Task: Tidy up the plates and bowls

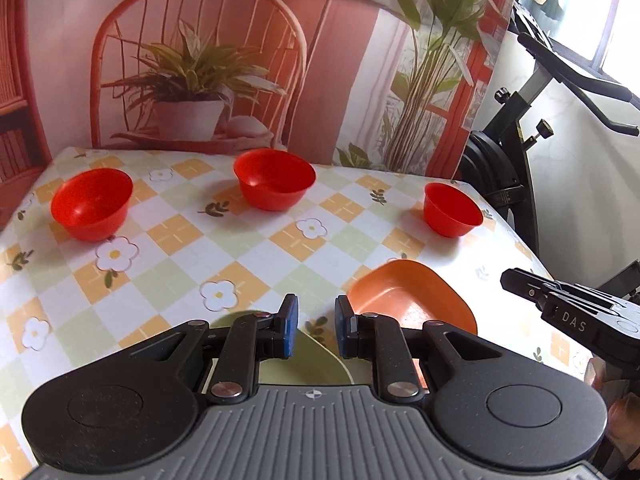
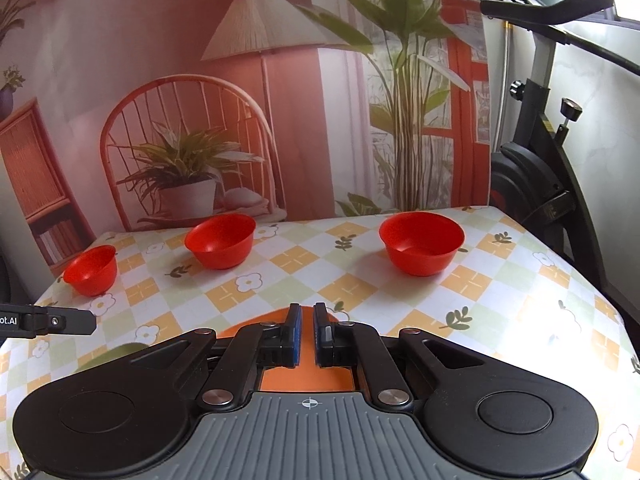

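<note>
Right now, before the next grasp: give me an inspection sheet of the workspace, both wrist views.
Surface: table under a checked floral cloth, flat.
Job's things: three red bowls upright and apart along the far side; orange plate and green plate near the grippers.
Clutter: nothing seen.
Grippers: left gripper open above the green plate, holding nothing; right gripper over the orange plate, narrow gap, whether it grips cannot be told.
Cables: nothing seen.
Surroundings: printed backdrop of a chair, lamp and plants behind the table; exercise bike to the right.
</note>
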The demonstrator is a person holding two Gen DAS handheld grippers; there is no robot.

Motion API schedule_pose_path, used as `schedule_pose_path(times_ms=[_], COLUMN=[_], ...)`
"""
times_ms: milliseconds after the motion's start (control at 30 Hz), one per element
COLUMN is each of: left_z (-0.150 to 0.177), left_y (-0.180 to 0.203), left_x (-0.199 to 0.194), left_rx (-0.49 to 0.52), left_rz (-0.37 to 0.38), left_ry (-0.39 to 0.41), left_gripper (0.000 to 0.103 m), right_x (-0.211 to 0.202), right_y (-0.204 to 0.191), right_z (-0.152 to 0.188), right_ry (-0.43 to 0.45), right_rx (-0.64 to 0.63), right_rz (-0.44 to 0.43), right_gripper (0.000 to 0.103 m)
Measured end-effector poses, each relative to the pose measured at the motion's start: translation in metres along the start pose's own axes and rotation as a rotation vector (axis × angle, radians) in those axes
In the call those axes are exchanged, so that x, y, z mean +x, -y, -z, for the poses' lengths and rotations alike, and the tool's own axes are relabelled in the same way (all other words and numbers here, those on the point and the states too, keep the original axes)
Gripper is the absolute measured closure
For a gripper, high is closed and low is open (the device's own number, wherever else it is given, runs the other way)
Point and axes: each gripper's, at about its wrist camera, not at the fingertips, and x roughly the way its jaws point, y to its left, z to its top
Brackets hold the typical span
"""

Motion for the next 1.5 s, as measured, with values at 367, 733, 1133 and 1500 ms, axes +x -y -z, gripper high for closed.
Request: schedule_pose_path(times_ms=[367, 733, 1133, 1500], left_z=[0.002, 0.012, 0.027, 0.041], left_y=[-0.053, -0.095, -0.11, -0.095], left_x=[-0.038, -0.045, -0.026, 0.0], left_rx=[0.1, 0.112, 0.113, 0.104], left_rz=[-0.051, -0.09, -0.088, -0.006], left_ry=[0.04, 0.017, -0.048, -0.086], left_gripper=[0.082, 0.082, 0.082, 0.073], right_x=[-0.008, 0.011, 0.03, 0.045], right_y=[-0.065, -0.108, -0.133, -0.111], right_z=[-0.001, 0.005, 0.044, 0.06], right_ry=[0.006, -0.015, -0.104, -0.176], right_rx=[-0.011, 0.0, -0.065, -0.007], right_rz=[-0.053, -0.084, -0.148, -0.094], right_gripper=[0.094, 0.094, 0.091, 0.091])
